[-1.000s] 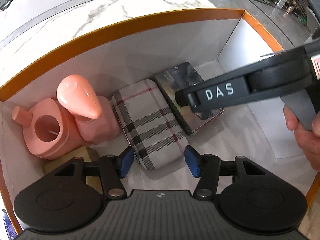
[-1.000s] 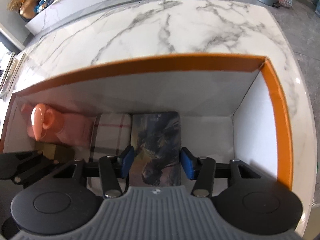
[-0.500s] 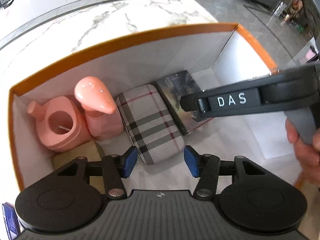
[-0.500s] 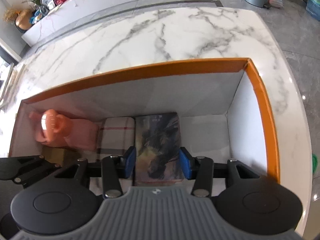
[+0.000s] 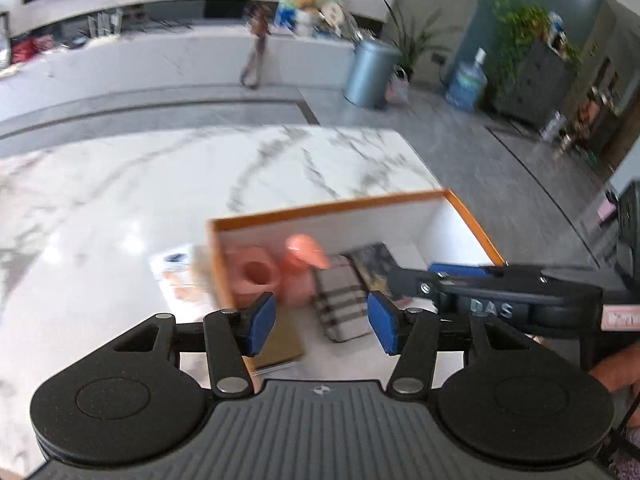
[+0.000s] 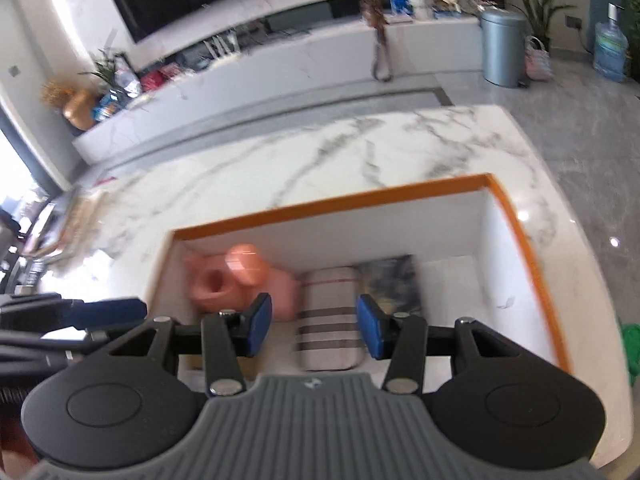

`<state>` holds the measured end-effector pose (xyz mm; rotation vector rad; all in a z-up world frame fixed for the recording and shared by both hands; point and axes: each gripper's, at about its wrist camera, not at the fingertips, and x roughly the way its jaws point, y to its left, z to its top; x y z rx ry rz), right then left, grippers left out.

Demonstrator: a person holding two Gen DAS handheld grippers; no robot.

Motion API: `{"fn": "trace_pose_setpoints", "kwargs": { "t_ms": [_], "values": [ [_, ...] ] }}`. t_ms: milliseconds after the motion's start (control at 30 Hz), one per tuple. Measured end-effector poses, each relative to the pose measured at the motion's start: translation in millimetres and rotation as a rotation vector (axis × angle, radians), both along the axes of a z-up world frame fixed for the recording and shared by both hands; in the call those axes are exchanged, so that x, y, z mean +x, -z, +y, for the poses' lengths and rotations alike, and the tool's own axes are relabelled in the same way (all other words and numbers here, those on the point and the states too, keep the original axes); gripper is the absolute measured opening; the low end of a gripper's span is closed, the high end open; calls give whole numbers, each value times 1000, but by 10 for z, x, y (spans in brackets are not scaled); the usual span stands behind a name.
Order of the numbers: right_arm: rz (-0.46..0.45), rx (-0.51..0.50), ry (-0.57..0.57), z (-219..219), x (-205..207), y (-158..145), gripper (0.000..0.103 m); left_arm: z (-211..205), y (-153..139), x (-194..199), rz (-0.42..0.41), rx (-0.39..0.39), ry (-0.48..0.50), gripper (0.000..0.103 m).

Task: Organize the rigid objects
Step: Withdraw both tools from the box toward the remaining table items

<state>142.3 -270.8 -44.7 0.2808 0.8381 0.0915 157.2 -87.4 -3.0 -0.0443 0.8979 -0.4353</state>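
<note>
An orange-rimmed white box point(image 6: 332, 206) point(image 5: 332, 208) sits on the marble table. Inside lie a pink holder with a round hole point(image 6: 210, 286) point(image 5: 254, 274), a pink dispenser point(image 6: 244, 262) point(image 5: 304, 252), a plaid case point(image 6: 330, 316) point(image 5: 340, 304), a dark picture box point(image 6: 394, 282) point(image 5: 370, 258) and a tan flat item point(image 5: 284, 346). My left gripper point(image 5: 322, 322) is open and empty, high above the box's near side. My right gripper point(image 6: 314, 326) is open and empty above the plaid case; it also shows in the left wrist view point(image 5: 452, 276).
A printed card point(image 5: 176, 272) lies on the marble table point(image 5: 160, 184) left of the box. The right part of the box floor point(image 6: 460, 292) is bare. A long counter, a grey bin point(image 6: 502, 46) and plants stand beyond the table.
Both grippers have risen and pulled back from inside the box, so the whole box and room now show. Both stay open and empty. The objects have not moved.
</note>
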Motion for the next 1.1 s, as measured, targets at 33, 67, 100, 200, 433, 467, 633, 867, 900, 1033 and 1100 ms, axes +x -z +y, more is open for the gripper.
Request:
{"fn": "trace_pose_setpoints", "kwargs": {
  "t_ms": [33, 67, 100, 200, 433, 467, 633, 867, 900, 1033, 1100],
  "values": [
    [-12, 13, -7, 74, -47, -43, 49, 131, -62, -52, -7, 0, -16, 63],
    [-22, 25, -18, 149, -83, -76, 49, 230, -77, -80, -12, 1, -32, 63],
    [-32, 36, -32, 232, -131, -115, 49, 333, -95, -107, -13, 4, -51, 63],
    [-56, 62, -78, 505, -250, -206, 49, 641, -107, -208, -16, 25, -132, 63],
    [-65, 94, -199, 1187, -475, -232, 49, 1270, 6, -424, 58, 29, -218, 63],
    [-55, 91, -221, 1286, -482, -208, 49, 1342, 43, -446, 75, 30, -218, 63],
    [0, 52, -319, 1734, -501, -44, 49, 1640, 246, -575, 136, 66, -201, 63],
    [88, -3, -337, 2043, -401, 206, 48, 1839, 494, -523, 169, 85, -154, 63],
    [100, -10, -337, 2076, -372, 241, 48, 1846, 522, -497, 171, 91, -143, 63],
    [152, -45, -347, 2223, -259, 400, 48, 1853, 670, -337, 179, 163, -83, 61],
    [175, -67, -347, 2270, -209, 467, 48, 1882, 746, -237, 209, 158, -60, 61]
  ]
}}
